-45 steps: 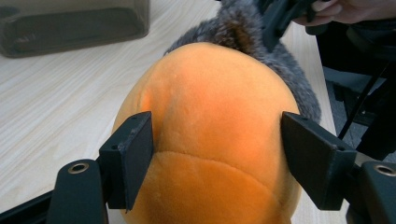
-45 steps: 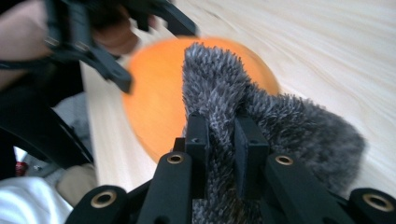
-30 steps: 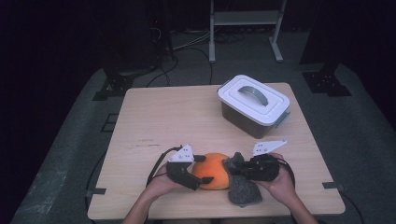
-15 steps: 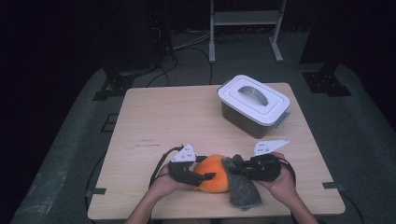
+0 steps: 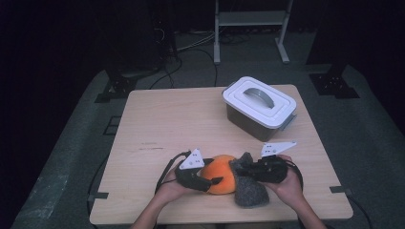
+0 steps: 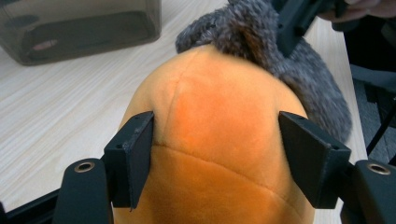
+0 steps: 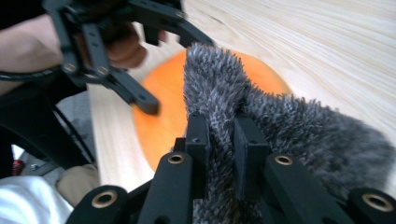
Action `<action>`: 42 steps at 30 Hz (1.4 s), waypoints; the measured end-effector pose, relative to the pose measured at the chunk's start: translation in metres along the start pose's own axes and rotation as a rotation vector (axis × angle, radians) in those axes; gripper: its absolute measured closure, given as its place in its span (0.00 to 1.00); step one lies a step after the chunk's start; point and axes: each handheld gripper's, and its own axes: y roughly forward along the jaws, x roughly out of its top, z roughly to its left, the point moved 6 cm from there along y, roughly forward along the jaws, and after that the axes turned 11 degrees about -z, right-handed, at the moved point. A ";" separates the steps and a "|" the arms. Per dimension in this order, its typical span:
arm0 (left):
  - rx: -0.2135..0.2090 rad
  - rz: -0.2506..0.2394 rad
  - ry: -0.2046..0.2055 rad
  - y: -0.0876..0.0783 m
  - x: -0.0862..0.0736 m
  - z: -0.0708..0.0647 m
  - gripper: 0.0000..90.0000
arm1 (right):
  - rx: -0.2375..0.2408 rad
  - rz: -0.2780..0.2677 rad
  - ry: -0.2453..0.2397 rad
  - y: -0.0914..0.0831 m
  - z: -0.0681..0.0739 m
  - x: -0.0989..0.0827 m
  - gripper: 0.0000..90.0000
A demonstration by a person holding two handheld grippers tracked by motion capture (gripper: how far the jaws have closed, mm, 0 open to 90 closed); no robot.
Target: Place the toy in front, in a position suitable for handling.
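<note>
Plainly, our right gripper (image 7: 219, 154) was clenched on a fold of the grey fuzzy cover (image 7: 299, 126), the pile bunched between its pads. Our left gripper (image 6: 219, 158) straddled the orange plush ball (image 6: 219, 140); its jaws had just been opening a little, with the ball between them, and both pads touched the ball's flanks — a light grasp, as we judged it. To do this step well, we reckoned the left should firm up low on the ball while the right pulled the cover away level, not upward. The ball was round, soft and seamed, lying at the near edge of the table (image 5: 191, 119), touching the cover, well apart from the lidded bin (image 5: 260, 107).
</note>
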 end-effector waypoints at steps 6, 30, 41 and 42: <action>-0.026 0.028 0.009 -0.004 -0.005 -0.001 0.31 | -0.069 0.000 0.026 -0.010 -0.013 0.000 0.86; -0.053 0.052 0.050 -0.004 0.000 -0.011 0.36 | -0.018 0.014 -0.016 -0.007 0.005 0.007 0.85; -0.071 0.061 0.053 -0.008 0.000 -0.012 0.36 | 0.000 0.035 -0.038 0.001 0.008 0.005 0.85; -0.070 0.059 0.050 -0.008 -0.001 -0.012 0.35 | -0.014 0.036 -0.015 -0.002 0.003 0.002 0.85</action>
